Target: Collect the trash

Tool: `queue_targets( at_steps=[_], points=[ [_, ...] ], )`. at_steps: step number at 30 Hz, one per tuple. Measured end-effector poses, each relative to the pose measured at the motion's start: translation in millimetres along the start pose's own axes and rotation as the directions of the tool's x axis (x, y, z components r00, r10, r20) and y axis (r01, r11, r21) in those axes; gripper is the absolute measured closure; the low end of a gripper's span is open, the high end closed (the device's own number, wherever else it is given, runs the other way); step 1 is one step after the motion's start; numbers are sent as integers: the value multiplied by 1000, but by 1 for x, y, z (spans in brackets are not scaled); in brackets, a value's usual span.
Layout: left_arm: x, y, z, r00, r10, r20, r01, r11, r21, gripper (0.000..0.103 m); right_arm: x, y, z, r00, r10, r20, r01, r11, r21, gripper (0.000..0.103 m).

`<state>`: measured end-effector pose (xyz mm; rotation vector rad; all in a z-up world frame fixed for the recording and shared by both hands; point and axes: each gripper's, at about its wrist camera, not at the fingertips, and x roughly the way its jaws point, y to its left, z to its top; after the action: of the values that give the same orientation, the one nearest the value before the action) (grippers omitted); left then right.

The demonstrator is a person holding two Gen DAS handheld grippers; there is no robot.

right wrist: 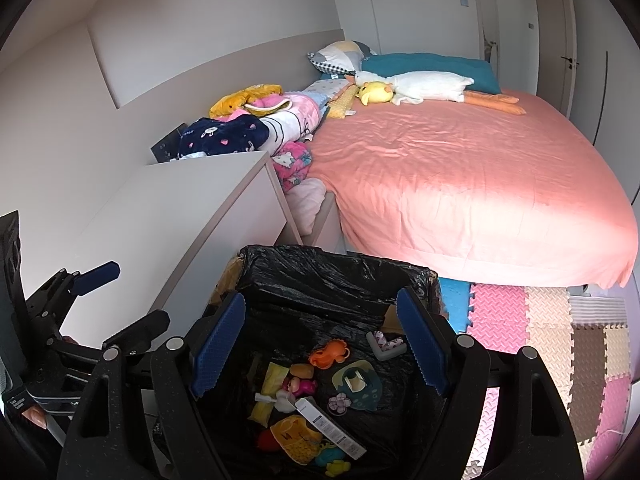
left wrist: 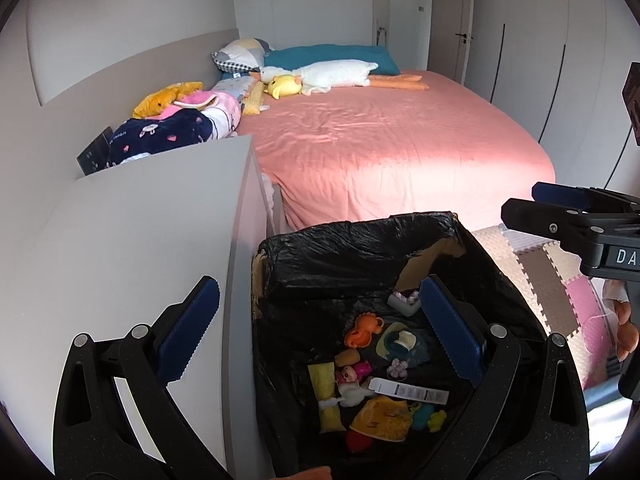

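Two hand-held grippers hang over the bin, both empty. Left hand-held gripper (left wrist: 320, 328): blue pads spread wide, one over the white cabinet (left wrist: 132, 240) beside the bin, the other above the bin's inside; nothing between them, nothing touched. Right hand-held gripper (right wrist: 320, 340): pads also spread wide, both above the bin's mouth, clear of the liner. Bin (right wrist: 328, 268) stands against the cabinet, at the foot of the pink bed (right wrist: 460, 184); black liner folded over its rim. Trash (right wrist: 304, 408) lies at the bin's bottom: small toys, yellow packets, a white tag. Foam mat (right wrist: 552, 344) right of the bin.
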<state>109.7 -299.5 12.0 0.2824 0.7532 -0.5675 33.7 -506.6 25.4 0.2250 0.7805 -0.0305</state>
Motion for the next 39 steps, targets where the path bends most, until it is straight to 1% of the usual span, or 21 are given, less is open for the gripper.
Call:
queue_targets(
  at_steps=[32, 39],
  points=[
    [4, -2, -3, 1000, -6, -29, 7, 999, 37, 6, -1, 2, 2, 1000, -1, -5, 1, 1000, 1, 24],
    [6, -3, -3, 999, -24, -35, 25, 999, 31, 6, -2, 3, 3, 1000, 0, -11, 0, 1000, 0, 24]
  ],
)
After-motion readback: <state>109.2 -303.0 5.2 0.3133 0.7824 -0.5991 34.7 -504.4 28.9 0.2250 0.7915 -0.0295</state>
